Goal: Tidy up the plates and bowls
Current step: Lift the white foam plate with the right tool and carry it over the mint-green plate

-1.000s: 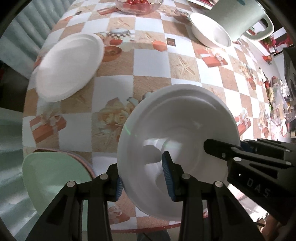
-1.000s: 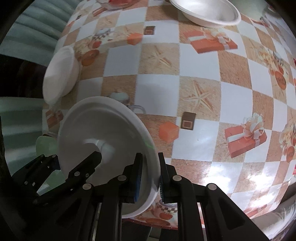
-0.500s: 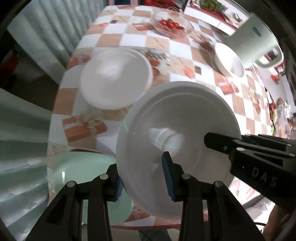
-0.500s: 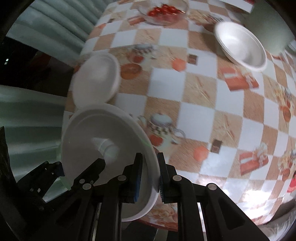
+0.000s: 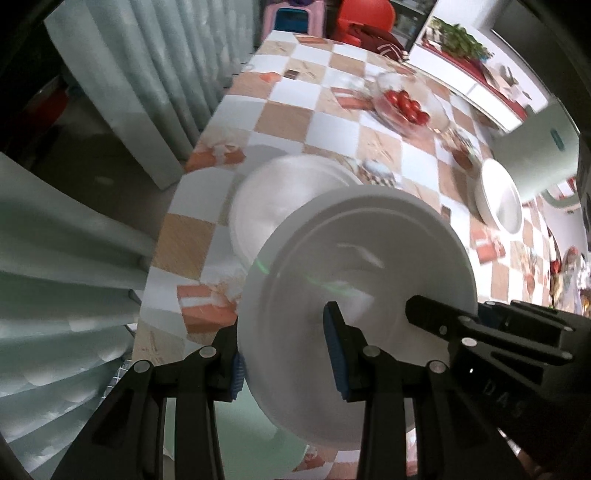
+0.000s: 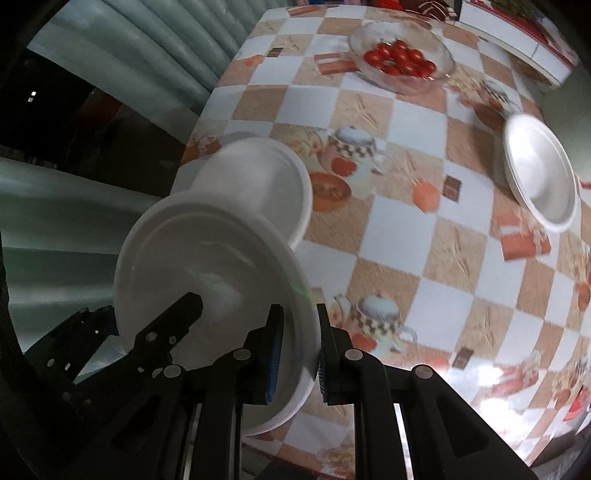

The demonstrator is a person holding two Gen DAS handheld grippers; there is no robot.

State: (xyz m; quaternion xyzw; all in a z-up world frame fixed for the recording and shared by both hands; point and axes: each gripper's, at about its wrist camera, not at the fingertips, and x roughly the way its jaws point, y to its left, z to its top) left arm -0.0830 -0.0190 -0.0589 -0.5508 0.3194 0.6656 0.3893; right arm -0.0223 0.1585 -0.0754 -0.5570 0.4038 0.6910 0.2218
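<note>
Held plate (image 5: 354,295): lifted, rim pinched on both sides
Left gripper (image 5: 288,365): clamped on its left rim
Right gripper (image 6: 299,354): clamped on its right rim
Second plate (image 6: 258,181): just beyond, on table (image 6: 406,229)

White plate (image 5: 354,295) held tilted above white plate (image 5: 280,199); white bowl (image 6: 539,173) well apart.

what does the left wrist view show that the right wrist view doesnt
Only the left wrist view shows the pale green plate under the claws, the pale green pitcher, and the red chair beyond the table. Only the right wrist view shows the teapot prints on the tablecloth's near part. Both show the held white plate, pinched by the left claw and right claw, the second white plate, the white bowl, and the tomato bowl.
</note>
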